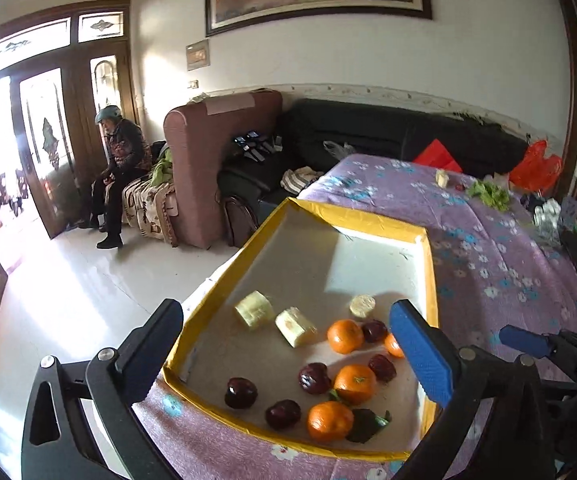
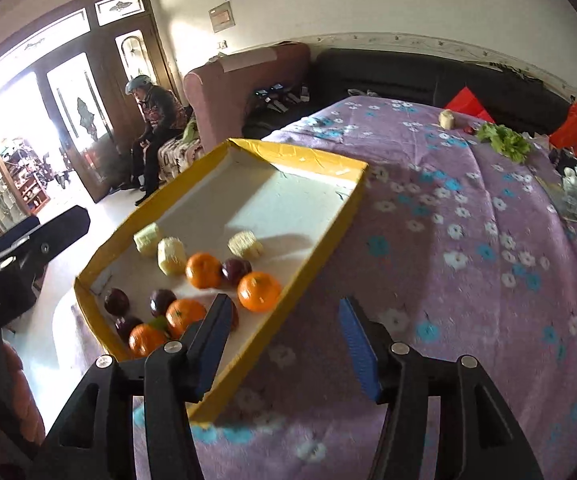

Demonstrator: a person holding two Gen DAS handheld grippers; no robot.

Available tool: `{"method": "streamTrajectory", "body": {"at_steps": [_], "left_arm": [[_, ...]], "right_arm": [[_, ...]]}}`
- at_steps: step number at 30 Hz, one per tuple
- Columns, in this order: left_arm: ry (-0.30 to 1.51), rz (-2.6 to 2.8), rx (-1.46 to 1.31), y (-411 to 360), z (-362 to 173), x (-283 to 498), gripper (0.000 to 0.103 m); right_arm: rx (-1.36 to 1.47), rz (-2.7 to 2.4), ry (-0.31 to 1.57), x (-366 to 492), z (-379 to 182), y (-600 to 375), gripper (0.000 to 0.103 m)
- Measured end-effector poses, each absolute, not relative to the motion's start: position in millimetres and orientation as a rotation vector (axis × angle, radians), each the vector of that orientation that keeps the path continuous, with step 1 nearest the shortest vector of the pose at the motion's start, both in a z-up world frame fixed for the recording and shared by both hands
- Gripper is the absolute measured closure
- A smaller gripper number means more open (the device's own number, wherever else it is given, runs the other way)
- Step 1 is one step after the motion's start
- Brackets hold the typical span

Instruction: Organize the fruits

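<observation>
Both grippers, left gripper point(image 1: 288, 344) and right gripper point(image 2: 284, 344), hovered with jaws open and empty. Sorted fruits lay in the yellow-rimmed tray point(image 1: 368, 216) at the desk's near-left corner. Judged next: fetching the corn piece point(image 2: 446, 119) near the far edge.

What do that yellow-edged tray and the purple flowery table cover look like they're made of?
The tray looks like white foam board, perhaps polystyrene: thick matte walls, a slightly grainy floor, and rims wrapped in glossy yellow tape that wrinkles at the corners. The table cover looks like soft fleece or plush fabric: a fuzzy, non-shiny surface printed with white and blue flowers, draping in gentle folds. Neither can be confirmed by sight alone.
</observation>
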State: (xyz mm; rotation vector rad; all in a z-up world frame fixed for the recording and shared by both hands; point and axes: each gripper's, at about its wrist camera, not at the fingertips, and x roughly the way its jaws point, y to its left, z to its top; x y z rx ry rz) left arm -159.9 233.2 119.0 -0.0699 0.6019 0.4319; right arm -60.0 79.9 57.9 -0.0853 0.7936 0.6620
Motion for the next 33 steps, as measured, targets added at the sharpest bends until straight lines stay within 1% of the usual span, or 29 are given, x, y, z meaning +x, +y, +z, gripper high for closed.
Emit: {"method": "streamTrajectory", "body": {"at_steps": [3, 11, 33], "left_arm": [[0.635, 0.418, -0.051, 220.7, 112.1, -156.2, 0.000], [0.692, 0.393, -0.069, 217.2, 98.6, -151.8, 0.000], [0.729, 0.388, -0.100, 225.2, 87.6, -148.6, 0.000]], "right_arm": [[-0.090, 0.635, 0.792, -66.2, 53.1, 69.5, 0.036], [-0.079, 0.609, 0.801, -72.0, 45.6, 53.8, 0.035], [-0.114, 0.613, 0.803, -78.5, 38.0, 68.0, 0.028]]}}
